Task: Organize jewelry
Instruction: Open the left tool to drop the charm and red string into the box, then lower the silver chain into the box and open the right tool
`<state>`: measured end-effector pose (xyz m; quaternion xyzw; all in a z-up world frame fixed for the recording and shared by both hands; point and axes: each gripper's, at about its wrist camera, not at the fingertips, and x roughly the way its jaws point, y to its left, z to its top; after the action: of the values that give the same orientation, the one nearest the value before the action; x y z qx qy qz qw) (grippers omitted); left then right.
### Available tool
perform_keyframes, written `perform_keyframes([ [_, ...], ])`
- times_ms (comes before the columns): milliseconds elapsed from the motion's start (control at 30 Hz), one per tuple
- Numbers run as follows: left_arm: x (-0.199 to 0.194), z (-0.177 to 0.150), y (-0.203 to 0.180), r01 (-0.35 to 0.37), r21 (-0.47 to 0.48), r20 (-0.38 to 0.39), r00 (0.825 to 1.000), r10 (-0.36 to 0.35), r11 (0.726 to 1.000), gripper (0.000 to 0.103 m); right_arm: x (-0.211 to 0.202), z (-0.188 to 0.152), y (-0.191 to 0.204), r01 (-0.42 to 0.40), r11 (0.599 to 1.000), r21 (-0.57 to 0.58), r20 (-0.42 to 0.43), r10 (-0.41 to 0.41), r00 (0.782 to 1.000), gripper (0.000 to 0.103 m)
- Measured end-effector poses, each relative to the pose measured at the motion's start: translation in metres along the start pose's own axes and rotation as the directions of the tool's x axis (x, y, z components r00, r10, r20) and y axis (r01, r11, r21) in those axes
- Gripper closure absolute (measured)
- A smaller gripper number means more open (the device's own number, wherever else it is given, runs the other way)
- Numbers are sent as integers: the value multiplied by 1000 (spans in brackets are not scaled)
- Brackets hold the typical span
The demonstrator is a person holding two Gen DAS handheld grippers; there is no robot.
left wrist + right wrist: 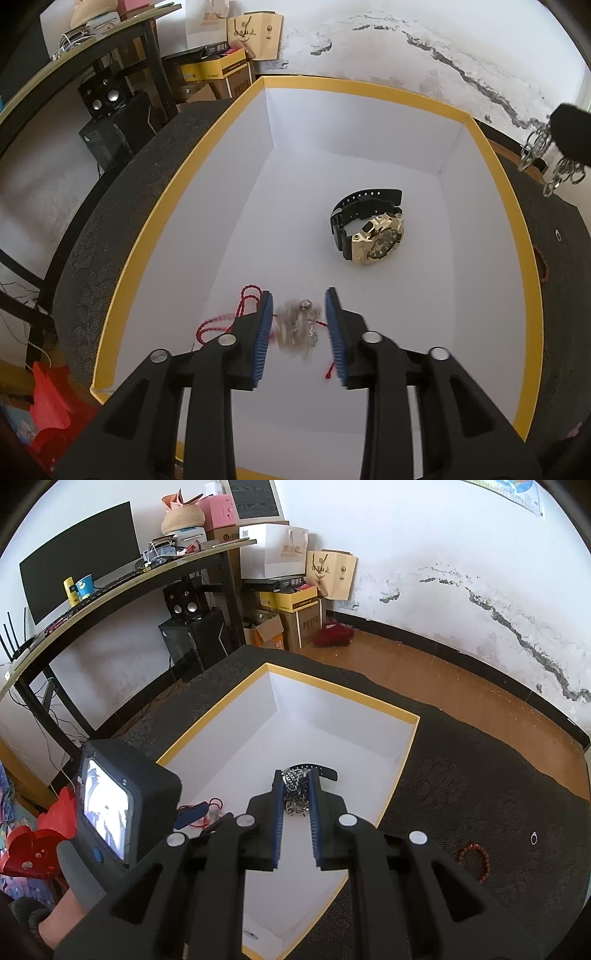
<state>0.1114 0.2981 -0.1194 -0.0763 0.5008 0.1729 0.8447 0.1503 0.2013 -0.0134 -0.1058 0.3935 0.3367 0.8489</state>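
Note:
A white box with a yellow rim [354,92] [332,692] sits on a dark mat. Inside lies a gold watch with a black strap [369,229]. My left gripper [299,325] is open low inside the box, its jaws either side of a blurred silver charm on a red cord [299,326]. My right gripper [297,797] is shut on a silver chain [295,794] and holds it above the box over the watch strap [325,771]. The chain also hangs at the right edge of the left wrist view [550,162].
A red bead bracelet [476,860] and a small ring [533,837] lie on the dark mat [480,775] right of the box. A desk with a monitor, speakers and cardboard boxes stand to the left and behind. A red object [33,845] is at the lower left.

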Motion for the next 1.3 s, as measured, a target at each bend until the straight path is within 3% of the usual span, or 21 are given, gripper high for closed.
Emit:
perform_keyframes([
  [33,-1,0,0,-5,-2,4,1000,5,1000,47,0,0,0,1,1000,1,1,-1,1000,90],
  [67,-3,-1,0,-18,-4,8,1000,18,1000,29,1,0,-1,0,1000,2,0,0,1000,90],
  [200,-14,-3,-3,-14,19,35,999,14,1000,20,7,-1,-2,3,1000,6,-7,-3,1000,90],
  [500,-25,-10,6,6,17,43,999,-7,1000,20,30,-3,-2,14,1000,11,-43,-13,999,90],
  [867,-28,-18,16,13,21,42,999,-14,1000,20,104,-20,-18,62,998,27,-194,-56,979,90],
  [1200,-29,-20,21,18,15,44,999,-18,1000,20,115,-23,-13,62,998,19,-206,-57,977,90],
  [1233,-28,-20,21,18,17,46,999,-19,1000,20,115,-22,-13,60,998,20,-205,-55,977,85],
  [1267,-28,-20,21,19,19,46,999,-20,1000,20,114,-21,-13,58,998,21,-204,-53,978,74],
  [1300,-28,-20,20,20,20,47,999,-21,1000,20,112,-21,-14,56,998,21,-201,-50,978,37],
])
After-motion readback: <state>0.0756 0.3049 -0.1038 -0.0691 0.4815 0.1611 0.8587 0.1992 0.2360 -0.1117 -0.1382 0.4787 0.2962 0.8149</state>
